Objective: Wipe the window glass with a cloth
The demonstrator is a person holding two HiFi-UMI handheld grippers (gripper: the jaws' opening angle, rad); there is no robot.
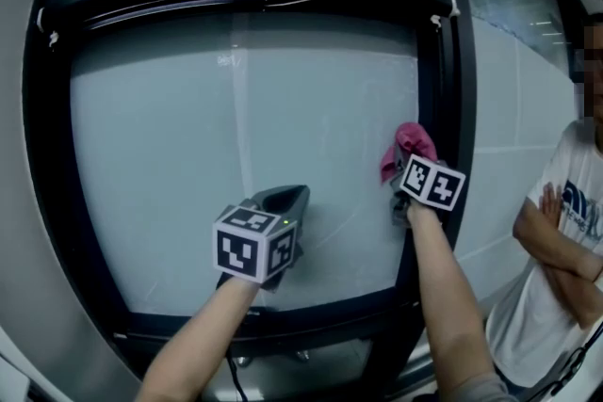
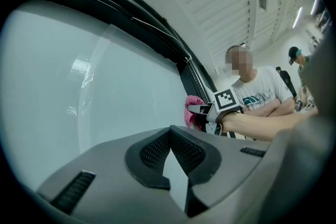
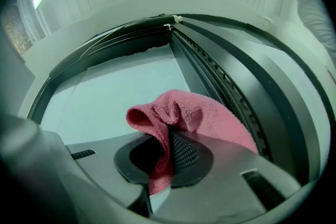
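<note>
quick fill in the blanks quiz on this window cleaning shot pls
1. The cloth clamped in the right gripper is ____ in colour.
2. The left gripper has its jaws closed on ____.
3. In the head view, the cloth is pressed near the ____ edge of the window glass.
4. The person standing beside the window wears a ____ T-shirt.

Missing words: pink; nothing; right; white

Pink cloth (image 1: 411, 146) bunched — against frosted glass (image 1: 188, 165), right edge.
</note>
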